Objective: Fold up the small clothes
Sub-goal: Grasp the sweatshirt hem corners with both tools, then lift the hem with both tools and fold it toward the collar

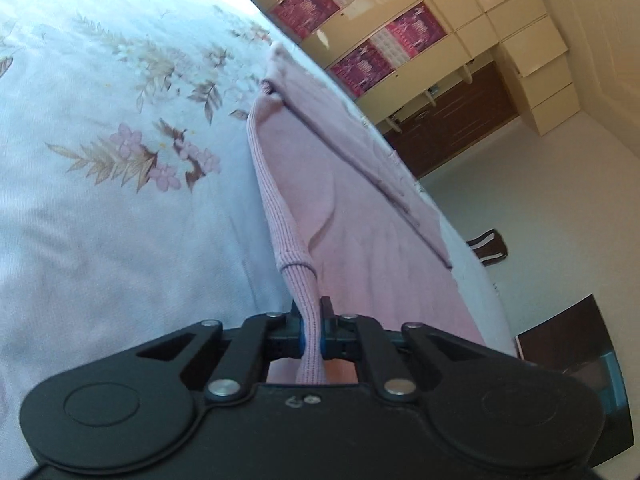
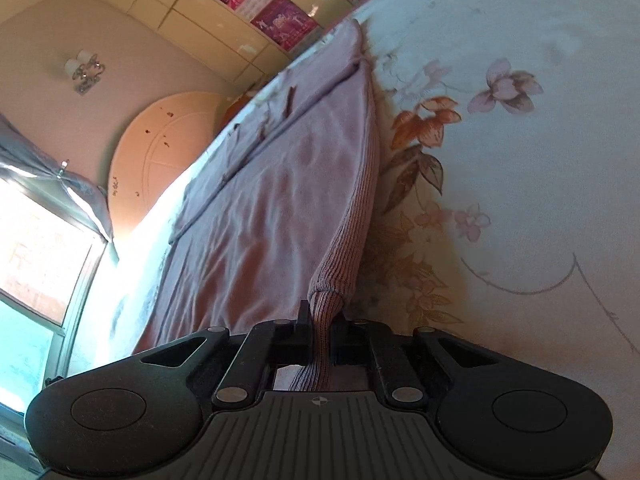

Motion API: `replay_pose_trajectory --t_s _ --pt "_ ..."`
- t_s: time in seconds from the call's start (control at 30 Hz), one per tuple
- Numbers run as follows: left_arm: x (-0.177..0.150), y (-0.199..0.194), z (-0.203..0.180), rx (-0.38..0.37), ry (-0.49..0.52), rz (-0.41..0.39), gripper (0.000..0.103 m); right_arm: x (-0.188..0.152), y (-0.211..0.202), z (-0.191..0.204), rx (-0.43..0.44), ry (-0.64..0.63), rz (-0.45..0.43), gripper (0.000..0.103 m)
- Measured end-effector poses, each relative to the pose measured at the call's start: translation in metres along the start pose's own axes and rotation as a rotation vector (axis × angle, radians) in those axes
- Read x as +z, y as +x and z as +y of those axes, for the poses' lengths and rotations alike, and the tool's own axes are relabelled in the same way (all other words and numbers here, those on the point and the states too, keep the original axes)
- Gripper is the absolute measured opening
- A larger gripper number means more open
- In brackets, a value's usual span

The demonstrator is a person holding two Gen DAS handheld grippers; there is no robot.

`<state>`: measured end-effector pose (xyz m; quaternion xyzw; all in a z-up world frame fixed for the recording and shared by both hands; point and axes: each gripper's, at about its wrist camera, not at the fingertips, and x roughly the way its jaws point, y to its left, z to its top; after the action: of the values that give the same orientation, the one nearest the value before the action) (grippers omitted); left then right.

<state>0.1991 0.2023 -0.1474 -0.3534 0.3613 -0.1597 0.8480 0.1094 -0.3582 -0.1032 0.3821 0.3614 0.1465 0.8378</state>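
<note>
A pink knit garment (image 1: 344, 184) lies spread on a floral bedsheet (image 1: 100, 128). Its ribbed hem runs along the near edge. My left gripper (image 1: 311, 312) is shut on one end of that ribbed hem, which bunches up between the black fingers. In the right wrist view the same pink garment (image 2: 272, 200) stretches away over the bedsheet (image 2: 520, 140). My right gripper (image 2: 322, 316) is shut on the other end of the ribbed hem, with the knit squeezed between its fingers.
The bed's edge runs just past the garment in both views. Beyond it lie a pale floor (image 1: 540, 200), cream cupboards with pink posters (image 1: 400, 28) and a dark bedside unit (image 1: 572, 344). A round headboard (image 2: 168, 148) and a bright window (image 2: 36, 260) show on the right wrist's side.
</note>
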Motion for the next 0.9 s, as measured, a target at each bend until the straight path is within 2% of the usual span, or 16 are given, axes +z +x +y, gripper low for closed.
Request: replay_pose_trajectory --t_s 0.07,0.13,0.2,0.23,0.3,0.57,0.67,0.73,0.8,0.87,0.9 --pt "0.0 -0.009 -0.002 -0.004 0.012 -0.038 0.005 0.0 -0.013 0.008 0.03 -0.041 -0.039 0.006" --pt "-0.003 -0.005 0.001 0.031 0.034 -0.021 0.005 -0.004 -0.015 0.008 0.013 -0.086 -0.045 0.006" --pt "-0.01 0.01 0.014 0.095 0.018 0.053 0.005 -0.011 0.004 -0.006 -0.071 -0.071 0.029 0.006" --pt "-0.013 0.012 0.018 0.088 0.001 0.046 0.005 -0.015 0.014 -0.013 -0.112 -0.052 0.066 0.006" --pt "-0.014 0.008 0.022 0.071 -0.045 0.021 0.005 -0.017 0.01 -0.017 -0.087 -0.001 0.04 0.006" --pt "-0.016 0.007 0.02 0.075 -0.064 -0.002 0.004 -0.013 0.006 -0.011 -0.079 -0.009 0.015 0.006" --pt "-0.02 0.006 0.023 0.065 -0.112 -0.025 0.004 -0.012 0.008 -0.009 -0.08 -0.002 0.014 0.006" --pt "-0.02 -0.001 0.014 0.05 -0.089 -0.061 0.004 -0.009 0.005 -0.004 -0.067 -0.017 0.003 0.006" --pt "-0.019 0.0 0.01 0.085 -0.061 -0.048 0.005 -0.007 0.003 -0.001 -0.056 -0.035 -0.004 0.006" --pt "-0.019 0.007 0.014 0.123 -0.063 -0.009 0.005 -0.008 0.013 -0.008 -0.109 -0.029 0.043 0.006" --pt "-0.019 0.008 0.014 0.118 -0.08 -0.015 0.005 -0.009 0.016 -0.011 -0.106 -0.019 0.042 0.006"
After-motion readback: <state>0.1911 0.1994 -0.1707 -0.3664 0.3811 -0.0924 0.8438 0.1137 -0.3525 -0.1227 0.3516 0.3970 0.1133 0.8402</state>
